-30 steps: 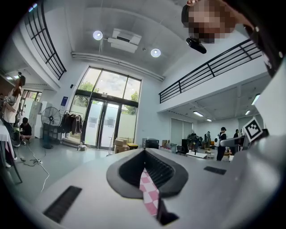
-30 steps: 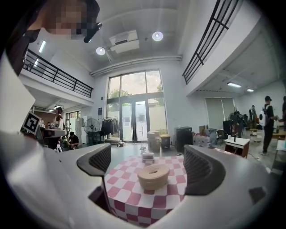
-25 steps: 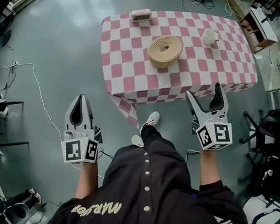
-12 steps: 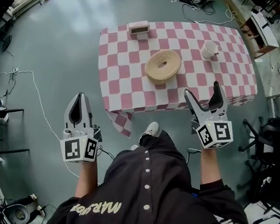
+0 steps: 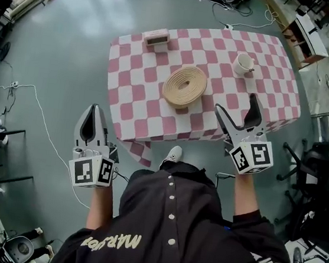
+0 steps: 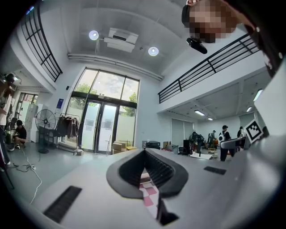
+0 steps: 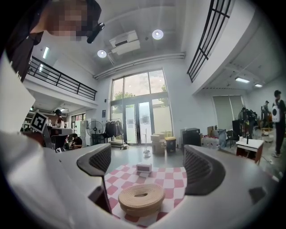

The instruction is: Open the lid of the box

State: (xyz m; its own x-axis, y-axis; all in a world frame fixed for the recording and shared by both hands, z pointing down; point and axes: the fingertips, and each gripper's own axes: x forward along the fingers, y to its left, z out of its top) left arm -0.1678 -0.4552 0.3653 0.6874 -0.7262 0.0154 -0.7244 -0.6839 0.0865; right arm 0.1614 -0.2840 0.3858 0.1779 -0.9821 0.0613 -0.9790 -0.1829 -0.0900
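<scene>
Table (image 5: 134, 97) nearer; box (image 5: 157, 38) lengthwise along far edge.

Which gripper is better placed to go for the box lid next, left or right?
Probably the right gripper: its fingers are apart, at the near edge of the table, and its view frames the box between them. The left gripper is shut, over the floor beside the table.

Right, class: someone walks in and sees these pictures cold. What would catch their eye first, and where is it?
The pink-and-white checked tablecloth stands out on the grey floor, with a tan coiled ring at its middle, a small box far left and a cup far right. In front, the right gripper is held at the near edge with fingers apart; the left gripper, shut, hangs off the table's left.
</scene>
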